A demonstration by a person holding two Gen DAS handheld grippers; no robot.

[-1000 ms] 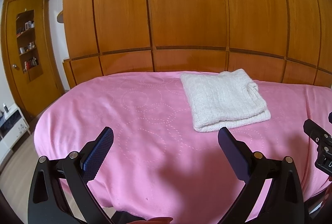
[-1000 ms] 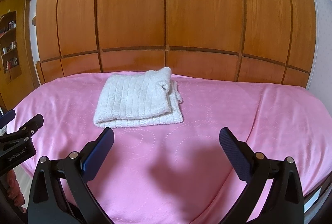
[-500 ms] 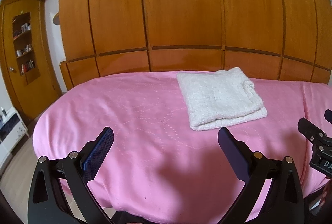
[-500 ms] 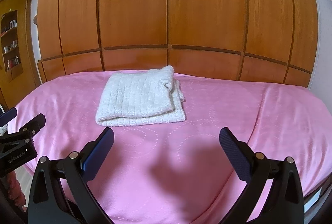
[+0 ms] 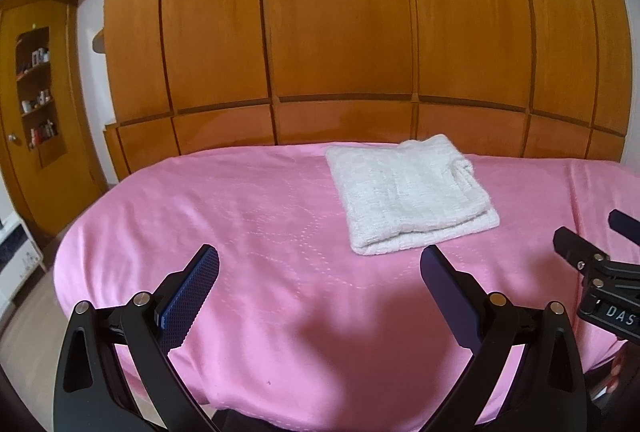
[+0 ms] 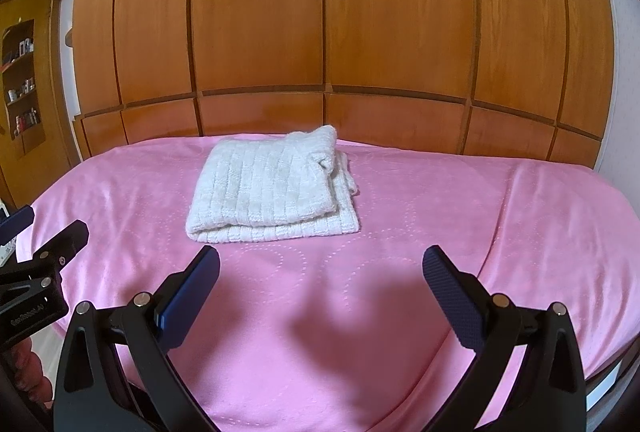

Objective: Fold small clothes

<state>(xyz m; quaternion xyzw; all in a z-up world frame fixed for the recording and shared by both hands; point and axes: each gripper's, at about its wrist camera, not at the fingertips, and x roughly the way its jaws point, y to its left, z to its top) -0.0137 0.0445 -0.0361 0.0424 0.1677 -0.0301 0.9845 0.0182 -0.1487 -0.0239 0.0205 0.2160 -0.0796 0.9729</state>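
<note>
A white knitted garment (image 5: 408, 194) (image 6: 272, 186) lies folded in a neat rectangle on the pink bedspread (image 5: 248, 216) (image 6: 440, 200), toward the far side near the wooden wall. My left gripper (image 5: 320, 272) hovers open over the near part of the bed, short of the garment and a little left of it. My right gripper (image 6: 320, 272) is also open and empty, just in front of the garment's near edge. Each gripper shows at the edge of the other's view: the right one (image 5: 592, 264) and the left one (image 6: 44, 256).
A wooden panelled wall (image 5: 340, 32) rises behind the bed. A door with shelves of small bottles (image 5: 36, 96) stands at the left, with a white cabinet (image 5: 16, 252) below it. The bed's near edge drops off beneath the grippers.
Both grippers have drawn back and lifted slightly from the garment, staying open. The folded garment has not moved.
</note>
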